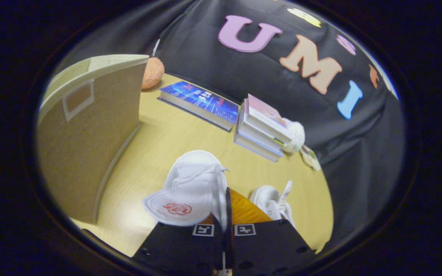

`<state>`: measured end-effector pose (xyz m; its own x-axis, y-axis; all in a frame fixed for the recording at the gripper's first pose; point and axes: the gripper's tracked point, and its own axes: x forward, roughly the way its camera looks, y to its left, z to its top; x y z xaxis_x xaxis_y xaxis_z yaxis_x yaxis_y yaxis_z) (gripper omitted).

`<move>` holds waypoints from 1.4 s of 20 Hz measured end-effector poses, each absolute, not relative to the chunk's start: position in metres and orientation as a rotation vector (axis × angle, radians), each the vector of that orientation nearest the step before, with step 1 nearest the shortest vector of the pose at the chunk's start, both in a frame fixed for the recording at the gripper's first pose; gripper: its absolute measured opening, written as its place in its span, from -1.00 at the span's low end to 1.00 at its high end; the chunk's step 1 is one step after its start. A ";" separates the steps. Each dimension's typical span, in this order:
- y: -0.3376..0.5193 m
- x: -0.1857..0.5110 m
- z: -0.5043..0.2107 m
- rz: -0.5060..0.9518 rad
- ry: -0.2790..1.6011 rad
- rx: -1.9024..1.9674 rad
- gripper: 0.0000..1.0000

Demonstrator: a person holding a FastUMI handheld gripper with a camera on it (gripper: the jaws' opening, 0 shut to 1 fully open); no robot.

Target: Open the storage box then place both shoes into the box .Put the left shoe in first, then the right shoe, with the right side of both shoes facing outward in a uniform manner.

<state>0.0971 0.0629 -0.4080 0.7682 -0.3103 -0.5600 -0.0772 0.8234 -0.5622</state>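
Observation:
My gripper (226, 216) is shut on a white shoe (190, 184), pinching its collar edge between the two fingers. The shoe hangs above the wooden table (159, 145), toe pointing away, and its tongue with a red logo folds out to the left of the fingers. A second white shoe (272, 201) lies on the table just right of the fingers, partly hidden by them. The tan storage box (86, 142) with a pale lid stands upright to the left, beyond the held shoe. I cannot tell whether the box is open.
Beyond the shoes, a blue book (202, 101) lies flat and a stack of books (261, 128) stands to its right with a white fluffy thing (296, 134) behind it. An orange fuzzy ball (152, 73) sits behind the box. Black cloth walls in the table.

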 end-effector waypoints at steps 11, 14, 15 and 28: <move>0.134 0.123 -0.204 -0.268 0.370 -0.502 -0.90; 0.168 0.123 -0.166 -0.274 0.310 -0.417 -0.90; 0.183 0.124 -0.157 -0.268 0.297 -0.400 -0.90; 0.342 0.123 -0.235 -0.127 0.452 -0.102 -0.90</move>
